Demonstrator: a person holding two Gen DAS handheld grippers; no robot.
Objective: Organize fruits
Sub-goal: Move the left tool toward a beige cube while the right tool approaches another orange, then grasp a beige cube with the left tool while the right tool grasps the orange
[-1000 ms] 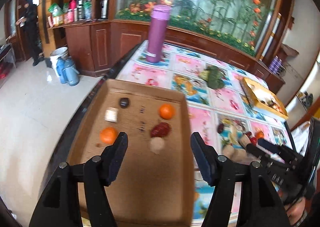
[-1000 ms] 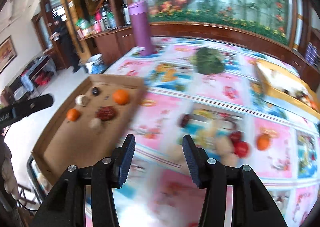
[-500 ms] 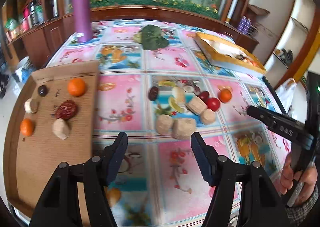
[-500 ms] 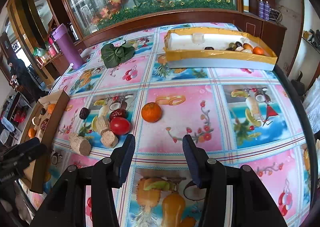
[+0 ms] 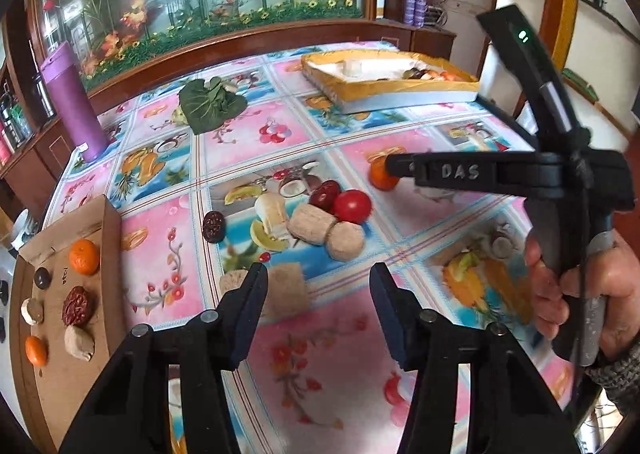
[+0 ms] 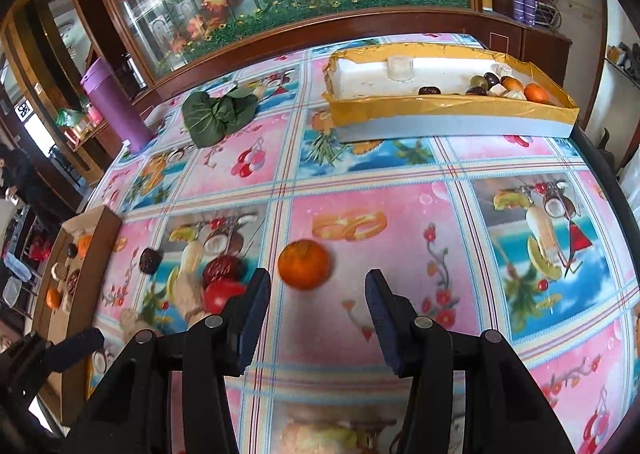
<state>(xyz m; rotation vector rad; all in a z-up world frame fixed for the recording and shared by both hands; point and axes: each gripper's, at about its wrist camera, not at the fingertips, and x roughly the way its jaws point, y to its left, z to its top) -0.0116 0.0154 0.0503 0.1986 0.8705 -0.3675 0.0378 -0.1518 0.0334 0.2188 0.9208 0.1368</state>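
Note:
A loose pile lies mid-table: a red tomato [image 5: 352,206], a dark red jujube [image 5: 325,192], a dark date [image 5: 214,227], beige chunks [image 5: 346,241] and a beige block [image 5: 285,291]. An orange [image 6: 304,264] lies apart to their right, just ahead of my open, empty right gripper [image 6: 316,290]. My left gripper [image 5: 318,286] is open and empty, low over the cloth near the beige block. A brown cardboard tray [image 5: 60,374] at the left holds several fruits. A yellow-rimmed white box [image 6: 452,112] at the far right holds several more.
A purple bottle [image 5: 72,102] stands at the far left. A green leafy vegetable [image 5: 210,104] lies behind the pile. The right gripper's body and the hand holding it [image 5: 580,286] cross the left wrist view. The table's right edge [image 6: 612,182] is near the box.
Both grippers have swung right, from the cardboard tray toward the loose pile. The right gripper has closed in on the orange. Both stay open.

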